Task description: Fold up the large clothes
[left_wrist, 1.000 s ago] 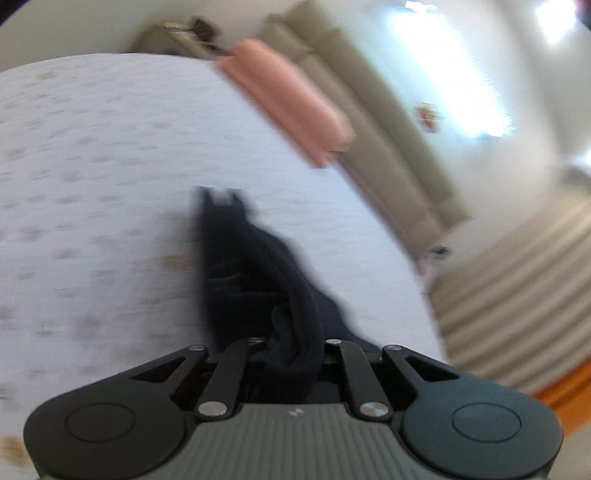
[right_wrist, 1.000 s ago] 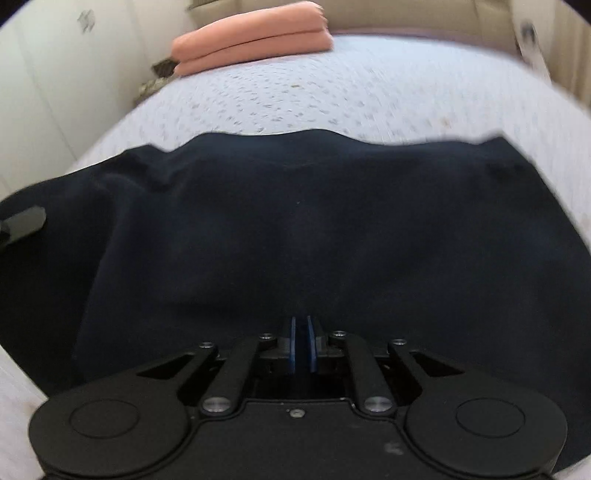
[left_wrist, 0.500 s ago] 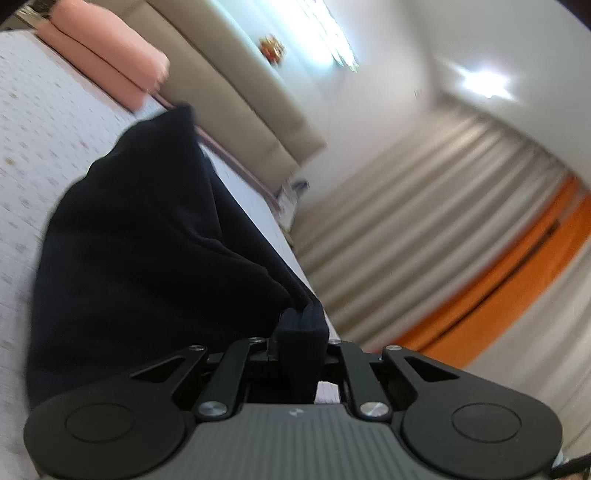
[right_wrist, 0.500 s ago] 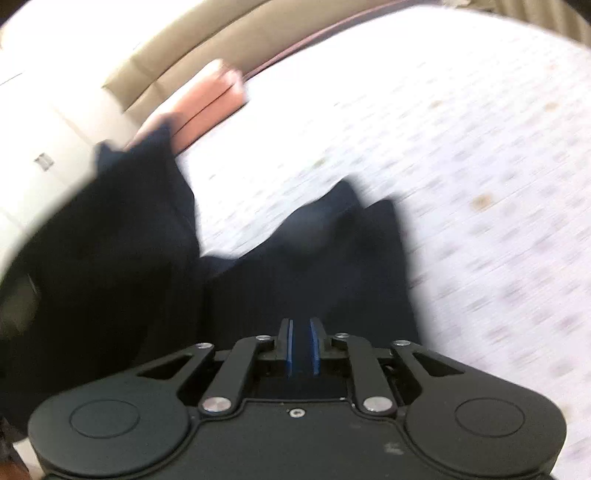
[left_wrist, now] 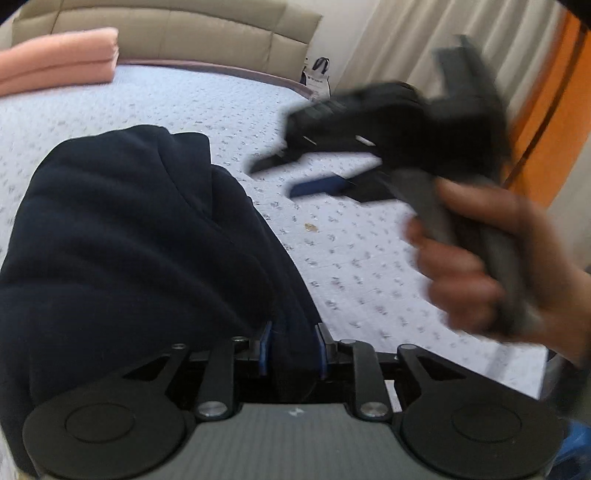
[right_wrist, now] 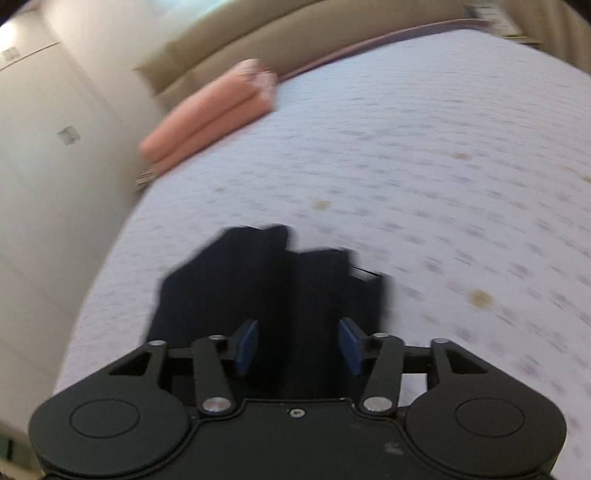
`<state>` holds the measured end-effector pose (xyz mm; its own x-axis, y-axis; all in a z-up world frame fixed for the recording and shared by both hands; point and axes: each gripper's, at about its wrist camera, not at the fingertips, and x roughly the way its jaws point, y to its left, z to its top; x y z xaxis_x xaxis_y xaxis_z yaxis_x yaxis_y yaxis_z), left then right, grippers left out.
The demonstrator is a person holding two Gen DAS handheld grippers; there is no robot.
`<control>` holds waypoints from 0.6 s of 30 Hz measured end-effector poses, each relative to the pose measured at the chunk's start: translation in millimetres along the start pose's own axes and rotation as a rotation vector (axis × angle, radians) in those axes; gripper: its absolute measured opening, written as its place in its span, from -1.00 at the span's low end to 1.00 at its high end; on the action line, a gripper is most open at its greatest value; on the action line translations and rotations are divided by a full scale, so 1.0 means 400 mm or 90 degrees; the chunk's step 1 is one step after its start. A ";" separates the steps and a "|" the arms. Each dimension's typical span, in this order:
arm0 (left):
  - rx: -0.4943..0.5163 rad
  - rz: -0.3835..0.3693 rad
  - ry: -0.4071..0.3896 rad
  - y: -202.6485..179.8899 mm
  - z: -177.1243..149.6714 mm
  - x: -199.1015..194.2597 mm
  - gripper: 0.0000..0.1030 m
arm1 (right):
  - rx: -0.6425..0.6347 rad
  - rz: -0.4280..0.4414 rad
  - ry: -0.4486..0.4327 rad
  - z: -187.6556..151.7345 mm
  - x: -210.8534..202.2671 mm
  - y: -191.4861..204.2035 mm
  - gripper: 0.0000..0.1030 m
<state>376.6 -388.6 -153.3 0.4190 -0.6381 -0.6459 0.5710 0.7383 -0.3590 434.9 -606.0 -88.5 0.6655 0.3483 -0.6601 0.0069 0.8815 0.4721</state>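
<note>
Garment [left_wrist: 129, 251]: dark navy, lying bunched in thick folds on the bed [left_wrist: 351, 251], toward the near edge; in the right wrist view it shows as a folded dark heap [right_wrist: 266, 280].

Left gripper [left_wrist: 291, 347]: jaws opening, set narrow; a fold of the garment still passes between the blue pads, contact not clear.

Right gripper [right_wrist: 297, 343]: jaws opening, now wide; the garment lies below and ahead of them, and the pads stand clear of the cloth. Seen from the left wrist, it hangs above the bed just right of the garment, gripped by the right hand [left_wrist: 491, 266], blurred.

Folded pink blanket [right_wrist: 210, 118]: against the headboard [left_wrist: 177, 33], well apart from the garment
</note>
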 end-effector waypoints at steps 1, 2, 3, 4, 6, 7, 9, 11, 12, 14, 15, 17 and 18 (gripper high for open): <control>-0.005 0.002 0.003 0.005 0.001 -0.008 -0.53 | -0.006 0.011 0.006 0.022 0.024 -0.001 0.33; -0.007 0.007 0.003 0.010 0.002 -0.027 -0.55 | -0.010 0.021 0.013 0.037 0.040 0.007 0.36; -0.009 0.011 -0.003 0.004 0.009 -0.041 -0.57 | -0.009 0.029 0.018 0.053 0.060 0.009 0.37; -0.014 0.016 -0.009 0.006 0.013 -0.056 -0.57 | -0.004 0.040 0.024 0.068 0.078 0.007 0.37; -0.027 0.025 -0.028 0.010 0.015 -0.095 -0.56 | 0.012 0.057 0.036 0.089 0.123 -0.001 0.53; -0.034 0.030 -0.037 0.013 0.015 -0.115 -0.56 | 0.023 0.059 0.043 0.097 0.145 -0.006 0.53; -0.054 0.057 -0.061 0.026 0.019 -0.155 -0.56 | 0.055 0.070 0.065 0.110 0.182 -0.014 0.53; -0.080 0.077 -0.084 0.050 0.028 -0.181 -0.56 | 0.089 0.100 0.091 0.110 0.209 -0.017 0.52; -0.095 0.090 -0.098 0.064 0.032 -0.194 -0.56 | 0.088 0.117 0.092 0.107 0.214 -0.010 0.18; -0.123 0.110 -0.112 0.101 0.043 -0.209 -0.56 | 0.051 0.110 0.086 0.102 0.212 0.024 -0.51; -0.129 0.124 -0.117 0.117 0.050 -0.210 -0.56 | 0.044 0.109 0.081 0.098 0.200 0.038 -0.78; -0.137 0.148 -0.126 0.143 0.057 -0.202 -0.56 | 0.030 0.077 0.051 0.097 0.157 0.059 -0.81; -0.142 0.153 -0.127 0.159 0.064 -0.194 -0.56 | 0.013 0.062 0.032 0.101 0.128 0.070 -0.83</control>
<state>398.4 -297.9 -108.7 0.6640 -0.4547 -0.5937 0.2812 0.8875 -0.3651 499.5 -576.4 -85.6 0.6261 0.4481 -0.6382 -0.0405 0.8360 0.5472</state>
